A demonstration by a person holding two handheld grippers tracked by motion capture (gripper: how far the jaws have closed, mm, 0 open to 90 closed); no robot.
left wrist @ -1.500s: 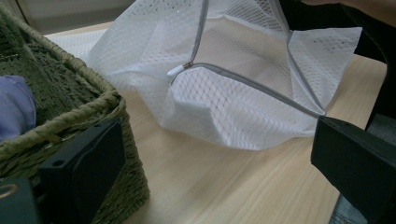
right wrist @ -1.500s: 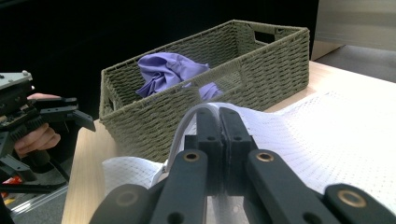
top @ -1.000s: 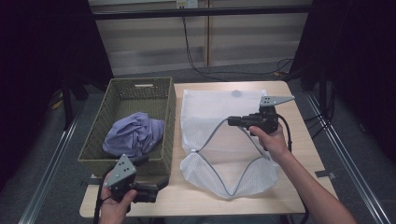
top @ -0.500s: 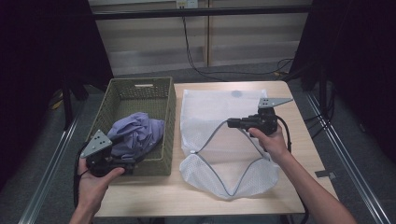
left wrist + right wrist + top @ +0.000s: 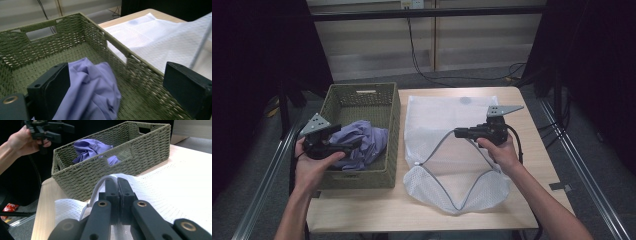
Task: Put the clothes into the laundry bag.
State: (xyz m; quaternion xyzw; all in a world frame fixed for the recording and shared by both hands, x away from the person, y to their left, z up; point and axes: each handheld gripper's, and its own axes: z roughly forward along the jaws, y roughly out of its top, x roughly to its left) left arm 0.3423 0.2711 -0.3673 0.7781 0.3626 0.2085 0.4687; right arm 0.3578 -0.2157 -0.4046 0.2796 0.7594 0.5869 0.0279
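tongs (image 5: pixel 117 92) spread wide | purple cloth (image 5: pixel 92 95) between | green basket (image 5: pixel 105 37) | white mesh bag (image 5: pixel 160 42)

Table evenly lit, surroundings dark; close foreground slightly blurred.

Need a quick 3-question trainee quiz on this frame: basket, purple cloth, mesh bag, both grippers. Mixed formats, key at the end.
1. True or false: the purple cloth lies inside the green woven basket.
2. Which gripper is clamped on the rim of the white mesh bag? A) left gripper B) right gripper C) both
3. Fill in: the left gripper's jaws stand ____ above the cloth, pads not pressing on it.

Key
1. True; it is bunched at the basket's near end.
2. B; in the right gripper view its jaws are shut on the bag's edge, holding the mouth up.
3. Open; they have just been closing slightly.
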